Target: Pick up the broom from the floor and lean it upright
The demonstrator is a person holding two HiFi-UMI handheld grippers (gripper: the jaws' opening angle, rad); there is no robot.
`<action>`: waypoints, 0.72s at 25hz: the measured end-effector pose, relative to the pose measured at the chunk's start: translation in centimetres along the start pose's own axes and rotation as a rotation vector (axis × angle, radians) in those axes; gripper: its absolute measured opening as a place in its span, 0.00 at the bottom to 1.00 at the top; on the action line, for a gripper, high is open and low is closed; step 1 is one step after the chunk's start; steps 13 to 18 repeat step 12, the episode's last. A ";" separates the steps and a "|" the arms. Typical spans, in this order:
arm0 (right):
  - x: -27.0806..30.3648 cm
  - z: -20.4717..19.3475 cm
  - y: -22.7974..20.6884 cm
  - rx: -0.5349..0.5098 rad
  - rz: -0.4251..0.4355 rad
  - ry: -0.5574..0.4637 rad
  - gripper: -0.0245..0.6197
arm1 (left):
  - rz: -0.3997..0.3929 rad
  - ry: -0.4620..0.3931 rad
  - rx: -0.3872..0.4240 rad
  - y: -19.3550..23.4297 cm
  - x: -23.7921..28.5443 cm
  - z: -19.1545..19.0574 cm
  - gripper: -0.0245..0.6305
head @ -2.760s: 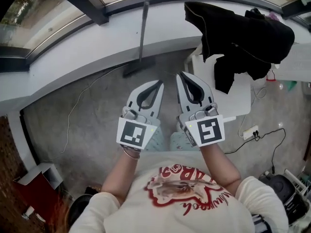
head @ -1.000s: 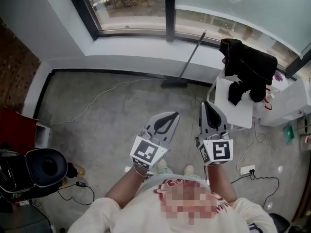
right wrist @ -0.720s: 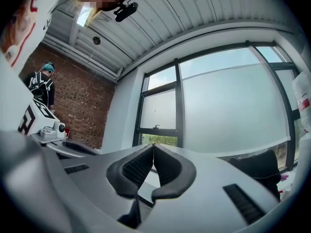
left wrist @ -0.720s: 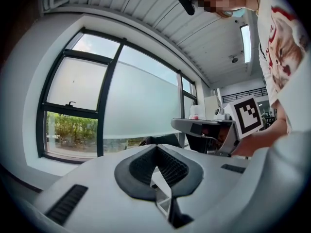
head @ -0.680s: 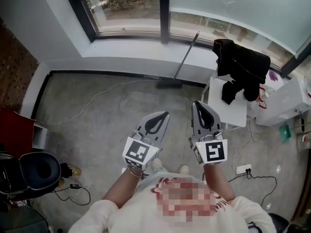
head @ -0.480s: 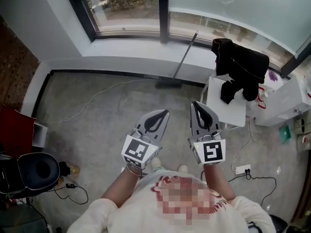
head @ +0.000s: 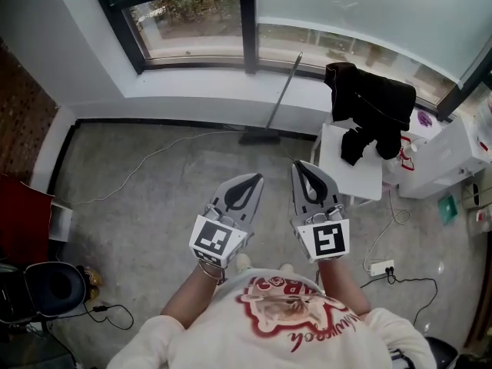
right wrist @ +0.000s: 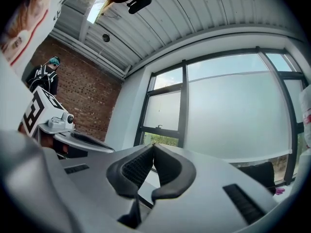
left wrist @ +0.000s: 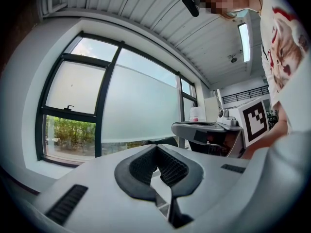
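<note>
The broom (head: 278, 98) stands upright in the head view, its grey handle leaning on the window sill and its dark head (head: 260, 138) on the concrete floor by the wall. Both grippers are held level in front of the person, well back from the broom and apart from it. My left gripper (head: 252, 179) is shut with nothing in it; its ribbed pads (left wrist: 167, 166) meet at the tips. My right gripper (head: 298, 166) is shut and empty too, pads (right wrist: 137, 168) pressed together. Both gripper views look at the window; the broom shows in neither.
A small white table (head: 347, 171) draped with black clothing (head: 369, 102) stands right of the broom. A white cabinet (head: 446, 156) is further right. A cable (head: 146, 160) runs across the floor, a power strip (head: 382, 267) lies at right, a black round device (head: 46, 287) at left.
The person has stepped back from the window, so the broom now looks smaller and farther off. Both grippers stay shut and empty and have risen slightly.
</note>
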State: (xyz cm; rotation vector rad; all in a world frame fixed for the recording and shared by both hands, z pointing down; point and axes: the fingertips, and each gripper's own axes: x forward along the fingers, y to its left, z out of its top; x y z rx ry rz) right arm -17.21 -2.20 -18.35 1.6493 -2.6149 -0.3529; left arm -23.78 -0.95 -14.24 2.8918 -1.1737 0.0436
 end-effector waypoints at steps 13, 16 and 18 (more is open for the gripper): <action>0.5 -0.4 1.2 -0.008 -0.001 0.004 0.08 | -0.043 -0.007 0.034 -0.5 0.1 -0.1 0.06; 0.5 -0.4 1.2 -0.008 -0.001 0.004 0.08 | -0.043 -0.007 0.034 -0.5 0.1 -0.1 0.06; 0.5 -0.4 1.2 -0.008 -0.001 0.004 0.08 | -0.043 -0.007 0.034 -0.5 0.1 -0.1 0.06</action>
